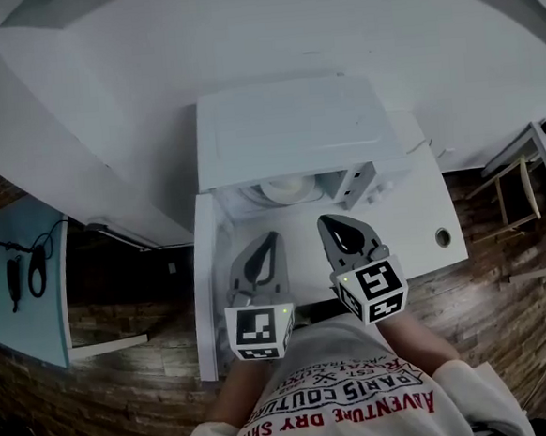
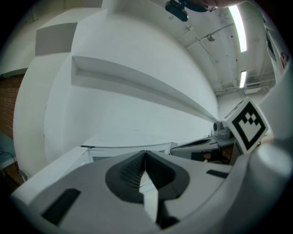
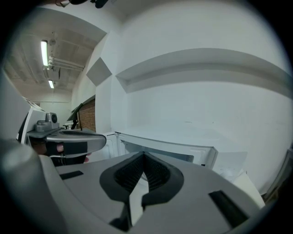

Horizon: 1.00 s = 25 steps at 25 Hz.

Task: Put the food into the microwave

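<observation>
**Desk:** Nearest the lens?

**Photographer:** Caught a white printed shirt [image 1: 352,385] at the bottom edge. Found the left gripper [image 1: 273,236] and the right gripper [image 1: 325,222] just beyond it, side by side. Noted a marker cube at the rear of each, and both noses aimed at the microwave [image 1: 294,131].

**Desk:** The claws?

**Photographer:** Found both pressed together. Saw the left gripper's dark ribbed pads [image 2: 130,171] meeting at the tips in the left gripper view, with nothing pinched. Saw the same in the right gripper view: pads [image 3: 128,173] closed tip to tip, empty.

**Desk:** Beneath them?

**Photographer:** Made out a white table [image 1: 414,215], with a small round hole [image 1: 442,238] near its right edge.

**Desk:** And the food?

**Photographer:** Spotted a pale round dish [image 1: 285,191] inside the microwave's open cavity, beyond both grippers and apart from them. Could not tell its contents. Noted an apparent door [image 1: 206,293] swung out at the left, and a control panel [image 1: 360,185] right of the opening.

**Desk:** Farther off?

**Photographer:** Recorded a white wall with a long ledge [image 3: 206,68] behind the microwave. Picked out wooden flooring [image 1: 515,306] on either side of the table. Noted a pale blue board [image 1: 24,279] at far left, hung with dark items.
</observation>
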Each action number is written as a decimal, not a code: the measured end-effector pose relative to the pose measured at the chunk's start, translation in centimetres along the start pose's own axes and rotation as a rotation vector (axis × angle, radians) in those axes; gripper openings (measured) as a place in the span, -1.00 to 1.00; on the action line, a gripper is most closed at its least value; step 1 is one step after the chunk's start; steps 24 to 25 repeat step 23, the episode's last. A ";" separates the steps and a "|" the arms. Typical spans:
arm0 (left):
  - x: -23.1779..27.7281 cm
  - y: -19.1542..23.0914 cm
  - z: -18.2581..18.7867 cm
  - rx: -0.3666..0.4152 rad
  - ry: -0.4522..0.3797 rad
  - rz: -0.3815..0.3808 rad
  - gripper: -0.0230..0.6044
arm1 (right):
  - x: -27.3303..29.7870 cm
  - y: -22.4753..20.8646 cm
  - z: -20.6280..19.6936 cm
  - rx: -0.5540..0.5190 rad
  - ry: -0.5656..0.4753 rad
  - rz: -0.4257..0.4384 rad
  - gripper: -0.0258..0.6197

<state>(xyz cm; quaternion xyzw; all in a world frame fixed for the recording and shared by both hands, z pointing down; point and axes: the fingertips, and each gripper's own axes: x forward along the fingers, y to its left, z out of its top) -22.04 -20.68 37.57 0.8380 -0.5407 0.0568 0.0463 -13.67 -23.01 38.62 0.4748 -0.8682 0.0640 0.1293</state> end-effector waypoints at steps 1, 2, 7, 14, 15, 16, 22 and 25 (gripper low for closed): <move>0.1 0.1 0.0 -0.003 0.001 -0.002 -0.90 | 0.1 0.0 0.1 0.003 -0.002 0.000 -0.89; 0.2 0.1 0.1 -0.005 0.001 -0.002 -0.90 | 0.2 0.1 0.2 0.006 -0.004 0.001 -0.89; 0.4 0.5 0.1 -0.010 0.001 0.007 -0.90 | 0.7 0.0 0.1 0.043 -0.003 0.002 -0.89; 0.8 0.3 0.4 -0.011 -0.007 0.004 -0.91 | 0.5 -1.1 0.8 0.066 -0.017 -0.033 -0.89; 0.8 0.4 0.5 -0.012 -0.008 0.006 -0.90 | 0.6 -1.1 0.8 0.068 -0.015 -0.035 -0.89; 0.8 0.5 0.6 -0.014 -0.009 0.007 -0.90 | 0.6 -1.1 0.8 0.070 -0.014 -0.034 -0.89; 0.9 0.4 0.7 -0.020 -0.012 0.002 -0.90 | 0.4 -1.0 0.9 0.076 -0.018 -0.033 -0.89; 0.9 0.4 0.7 -0.020 -0.013 0.001 -0.90 | 0.4 -1.0 0.9 0.076 -0.021 -0.034 -0.89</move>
